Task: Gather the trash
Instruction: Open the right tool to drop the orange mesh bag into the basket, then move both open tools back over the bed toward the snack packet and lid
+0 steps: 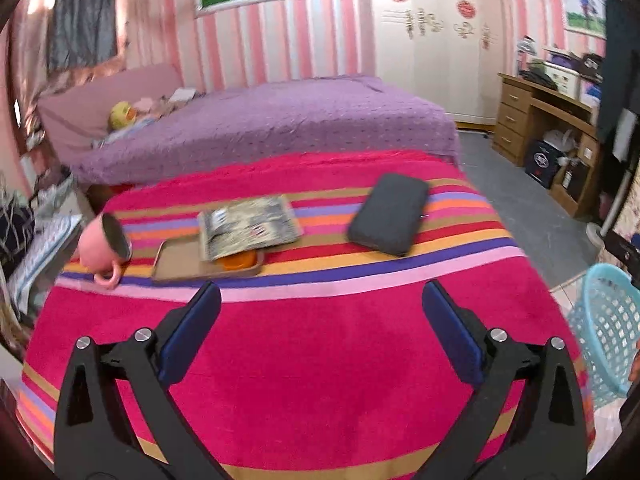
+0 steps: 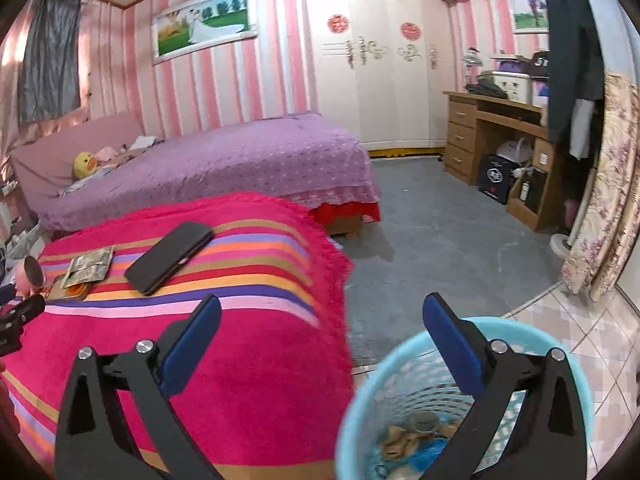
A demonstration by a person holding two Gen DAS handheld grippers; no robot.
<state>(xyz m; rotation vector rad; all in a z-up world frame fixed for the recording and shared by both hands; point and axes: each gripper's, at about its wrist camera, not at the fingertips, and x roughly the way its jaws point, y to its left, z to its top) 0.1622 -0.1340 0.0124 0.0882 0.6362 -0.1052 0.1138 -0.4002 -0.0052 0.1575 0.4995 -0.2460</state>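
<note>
My left gripper (image 1: 322, 294) is open and empty above the striped pink cloth (image 1: 304, 344) on the table. Ahead of it lies a tray (image 1: 176, 264) with a patterned wrapper (image 1: 248, 226) over an orange thing (image 1: 239, 261). My right gripper (image 2: 322, 308) is open and empty, above the table's right edge and the light blue basket (image 2: 360, 400). The basket holds crumpled trash (image 2: 412, 436). The basket also shows in the left wrist view (image 1: 604, 320). The wrapper (image 2: 90, 264) and tray (image 2: 60, 290) show far left in the right wrist view.
A pink mug (image 1: 102, 246) lies on its side left of the tray. A dark grey case (image 1: 388, 214) lies on the cloth at the right. A purple bed (image 1: 260, 128) stands behind. A wooden desk (image 2: 500, 140) stands at the right, grey floor (image 2: 432, 240) between.
</note>
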